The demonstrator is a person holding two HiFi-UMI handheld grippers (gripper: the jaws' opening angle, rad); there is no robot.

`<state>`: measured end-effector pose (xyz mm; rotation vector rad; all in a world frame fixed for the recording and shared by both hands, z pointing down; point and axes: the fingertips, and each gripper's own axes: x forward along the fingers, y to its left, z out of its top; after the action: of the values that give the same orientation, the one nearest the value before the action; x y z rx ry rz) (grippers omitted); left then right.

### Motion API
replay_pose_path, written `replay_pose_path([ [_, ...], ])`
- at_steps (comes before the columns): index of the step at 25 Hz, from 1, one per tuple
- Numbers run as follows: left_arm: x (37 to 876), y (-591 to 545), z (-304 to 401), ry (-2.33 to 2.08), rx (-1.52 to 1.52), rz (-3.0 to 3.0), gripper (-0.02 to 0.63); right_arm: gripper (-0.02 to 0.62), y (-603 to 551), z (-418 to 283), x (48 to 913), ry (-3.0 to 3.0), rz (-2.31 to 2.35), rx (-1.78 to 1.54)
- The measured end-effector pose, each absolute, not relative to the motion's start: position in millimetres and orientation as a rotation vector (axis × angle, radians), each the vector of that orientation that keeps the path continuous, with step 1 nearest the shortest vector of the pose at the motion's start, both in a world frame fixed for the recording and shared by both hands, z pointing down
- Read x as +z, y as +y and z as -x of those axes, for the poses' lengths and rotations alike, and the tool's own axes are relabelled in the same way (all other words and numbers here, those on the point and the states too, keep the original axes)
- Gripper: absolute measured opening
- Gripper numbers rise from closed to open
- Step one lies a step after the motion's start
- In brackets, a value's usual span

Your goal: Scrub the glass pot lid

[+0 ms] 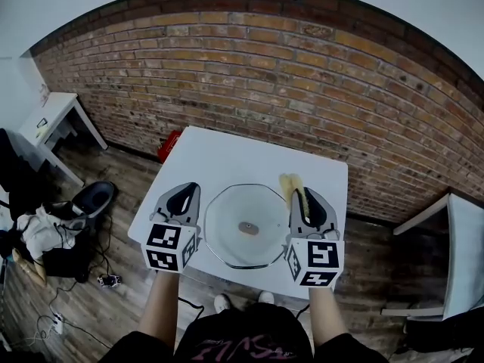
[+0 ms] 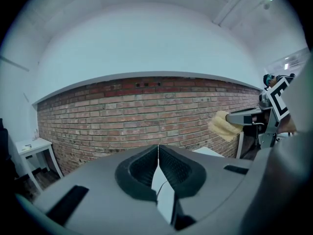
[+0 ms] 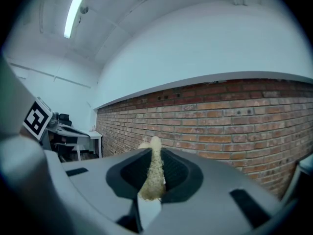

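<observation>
Flanking one glass pot lid (image 1: 247, 225): left hand-held gripper (image 2: 158, 153) closed, empty; right hand-held gripper (image 3: 154, 156) pinching one sponge (image 1: 290, 184).

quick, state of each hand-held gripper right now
Left hand-held gripper: closed, empty.
Right hand-held gripper: closed on the sponge.

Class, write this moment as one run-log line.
left gripper: shut, empty | right gripper: shut on yellow sponge | glass lid: on table, untouched
</observation>
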<state>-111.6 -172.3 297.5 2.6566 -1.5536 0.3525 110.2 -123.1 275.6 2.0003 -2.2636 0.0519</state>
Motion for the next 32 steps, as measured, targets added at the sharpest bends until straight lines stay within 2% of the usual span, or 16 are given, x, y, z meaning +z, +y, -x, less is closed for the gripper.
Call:
replay_pose_path([
  [11, 307.0, -191.1, 106.8, -1.543, 0.390, -2.643, 0.012, 0.057, -145.2, -114.9, 281.7, -2.265, -1.995, 0.087],
  [32, 425.4, -185.0, 107.7, -1.443, 0.574, -2.439, 0.012, 0.057, -153.5, -106.6, 404.6, -2.178, -1.819, 0.369],
])
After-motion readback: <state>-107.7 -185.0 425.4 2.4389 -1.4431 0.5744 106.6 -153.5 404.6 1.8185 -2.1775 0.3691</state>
